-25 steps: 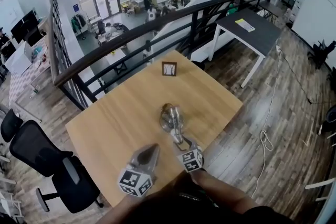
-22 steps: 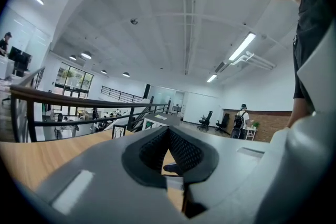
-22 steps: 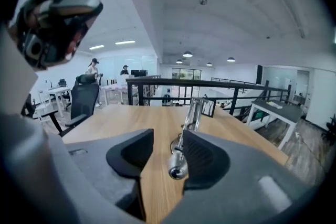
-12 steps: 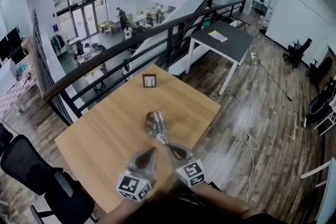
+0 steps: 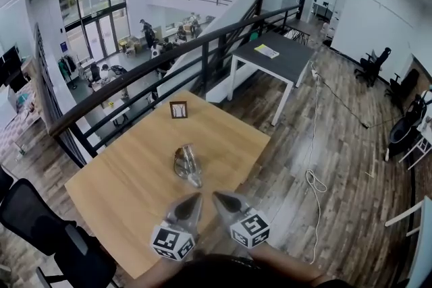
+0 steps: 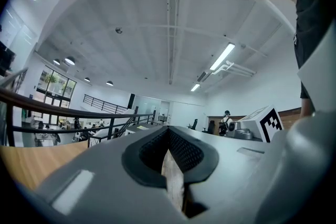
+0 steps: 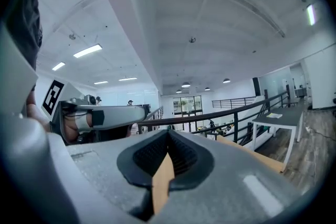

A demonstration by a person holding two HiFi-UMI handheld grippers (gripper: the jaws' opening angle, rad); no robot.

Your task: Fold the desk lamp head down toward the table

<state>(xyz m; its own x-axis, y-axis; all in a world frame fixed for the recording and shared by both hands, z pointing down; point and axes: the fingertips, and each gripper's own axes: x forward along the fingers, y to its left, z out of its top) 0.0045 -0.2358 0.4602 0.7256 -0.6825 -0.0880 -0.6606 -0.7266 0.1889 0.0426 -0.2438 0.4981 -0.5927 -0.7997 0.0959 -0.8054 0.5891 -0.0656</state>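
Right tongs [image 5: 217,196] back, lamp [image 5: 187,164] just beyond

A square, light-wood table [image 5: 121,189] stands on a dark plank floor [image 5: 337,165], one corner pointing to 12 o'clock in the head view. A small picture frame [image 5: 178,109] stands upright just inside that far corner. The silvery desk lamp [image 5: 186,164] sits near the middle, slightly toward 2 o'clock, well apart from the frame.

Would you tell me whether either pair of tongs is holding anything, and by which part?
Nothing is held: the left tongs and right tongs are shut and empty, clear of the desk lamp.
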